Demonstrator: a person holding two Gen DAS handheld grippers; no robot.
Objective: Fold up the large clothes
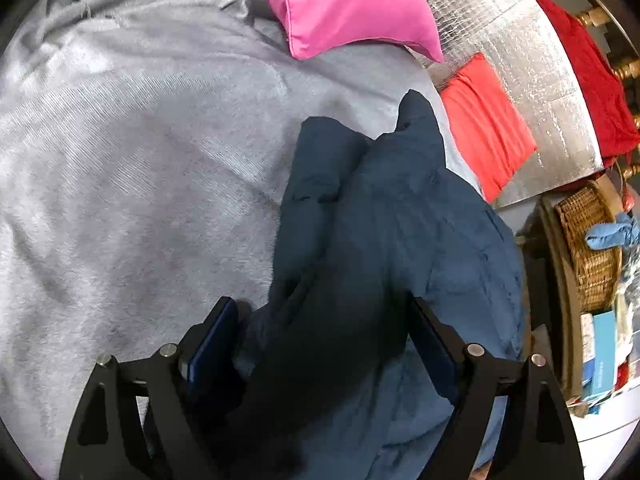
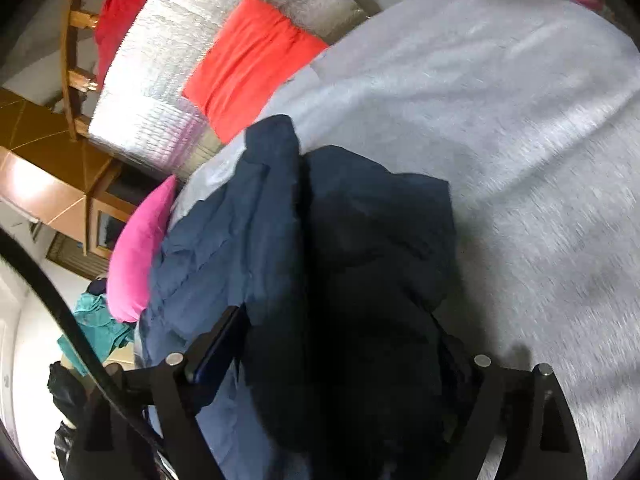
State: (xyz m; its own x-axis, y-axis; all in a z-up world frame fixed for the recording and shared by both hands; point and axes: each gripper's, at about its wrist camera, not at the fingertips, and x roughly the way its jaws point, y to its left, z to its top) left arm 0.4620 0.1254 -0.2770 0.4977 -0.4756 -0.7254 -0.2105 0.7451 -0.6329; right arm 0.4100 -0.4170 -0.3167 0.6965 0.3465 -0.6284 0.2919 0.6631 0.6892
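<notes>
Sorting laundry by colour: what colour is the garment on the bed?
Dark navy blue garment; clearest in the left wrist view.

Garment (image 1: 384,240): dark navy blue, plain, no pattern. Bed cover (image 1: 140,180): light grey, faint fine ribbing. Pillow (image 1: 352,4): bright pink, plain. Cushion (image 1: 486,128): orange-red, plain. Mat (image 1: 532,64): silver, reflective, small grid pattern. Draped cloth (image 1: 588,72): deep red. Basket (image 1: 588,248): tan woven wicker, holding a light blue cloth (image 1: 612,234). Left tool (image 1: 324,320) and right tool (image 2: 340,328): black frames, blue pads.
</notes>
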